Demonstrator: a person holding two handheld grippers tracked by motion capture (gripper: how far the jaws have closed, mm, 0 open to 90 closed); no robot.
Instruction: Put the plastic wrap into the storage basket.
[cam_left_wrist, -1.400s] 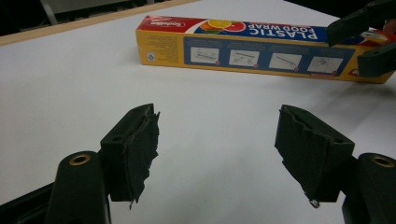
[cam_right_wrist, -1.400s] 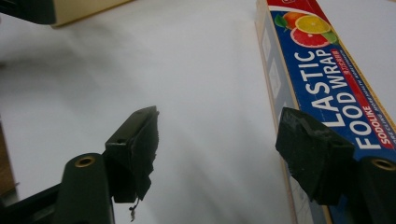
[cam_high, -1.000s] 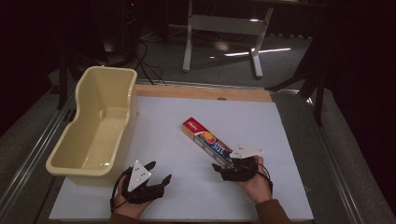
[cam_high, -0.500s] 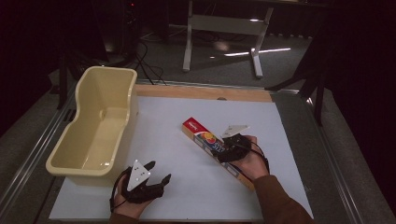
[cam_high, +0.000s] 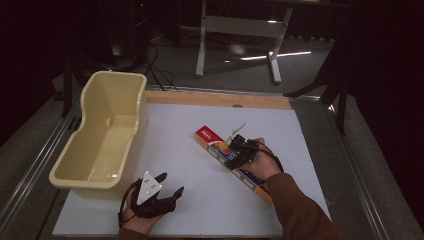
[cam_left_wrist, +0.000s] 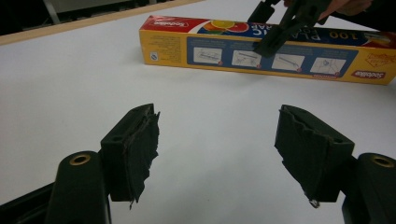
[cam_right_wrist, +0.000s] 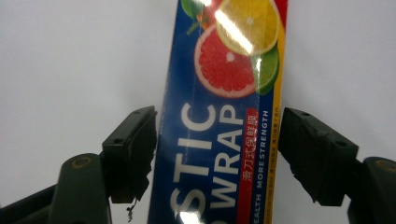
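A long box of plastic wrap (cam_high: 209, 137) lies slantwise on the white table top (cam_high: 175, 130); it is blue and yellow with a red end and citrus pictures. My right gripper (cam_high: 231, 152) hangs over the box's far half, held in a hand. In the right gripper view that gripper (cam_right_wrist: 217, 154) is open, one jaw on each side of the box (cam_right_wrist: 224, 116), neither clearly pressing it. My left gripper (cam_high: 171, 183) rests near the front edge, open and empty. The left gripper view shows its gripper (cam_left_wrist: 217, 149) aimed at the box (cam_left_wrist: 243, 56), and the right gripper (cam_left_wrist: 280, 28) above it.
A pale yellow plastic tub (cam_high: 95, 175) stands at the table's left side, open at the top, close to the left hand. A wooden strip (cam_high: 215, 98) runs along the far edge. Behind the table are a dark floor and a metal stand (cam_high: 237, 25).
My right gripper has moved away from me and to the left along the box, from its near end to its far half. The left gripper has stayed put.
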